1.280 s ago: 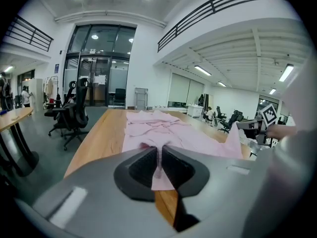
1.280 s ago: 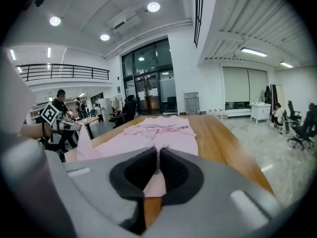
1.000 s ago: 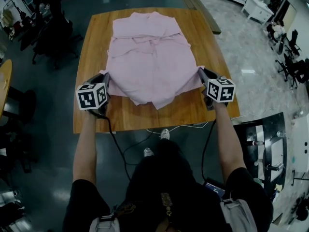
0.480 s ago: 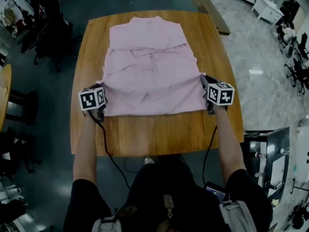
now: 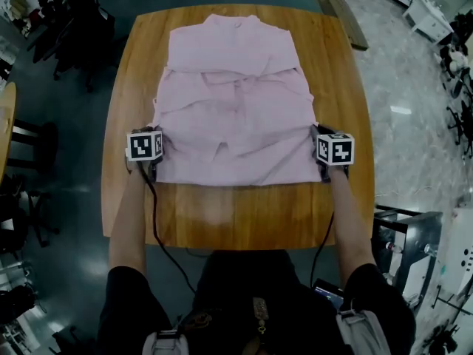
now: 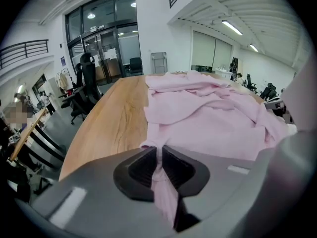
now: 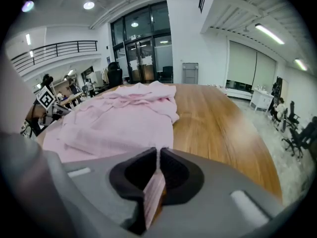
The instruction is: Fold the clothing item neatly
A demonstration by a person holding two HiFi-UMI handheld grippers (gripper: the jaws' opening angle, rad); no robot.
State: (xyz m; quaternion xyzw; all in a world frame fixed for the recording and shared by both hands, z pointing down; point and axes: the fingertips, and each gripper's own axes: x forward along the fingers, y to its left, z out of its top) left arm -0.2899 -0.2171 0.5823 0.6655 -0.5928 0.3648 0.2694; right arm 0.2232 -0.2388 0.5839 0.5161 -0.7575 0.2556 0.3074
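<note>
A pale pink garment [image 5: 233, 102] lies spread on the wooden table [image 5: 236, 213], collar at the far end and its near hem straight across. My left gripper [image 5: 154, 140] is shut on the garment's near left corner; pink cloth [image 6: 163, 182] runs between its jaws. At the near right corner my right gripper [image 5: 319, 137] is shut on the cloth too, a thin pink edge [image 7: 154, 190] pinched in its jaws. Both grippers sit low at the table top. In the right gripper view the garment [image 7: 124, 118] stretches away to the left.
The table's near strip of bare wood [image 5: 236, 220] lies between the hem and my body. Cables [image 5: 159, 231] hang from both grippers over the near edge. Dark chairs [image 5: 74, 28] stand at the far left, and a low metal shelf [image 5: 406, 242] at the right.
Both grippers have come down and toward me with the corners in their jaws. The hanging, pointed fold of cloth has been drawn flat, so the near hem now lies straight on the table.
</note>
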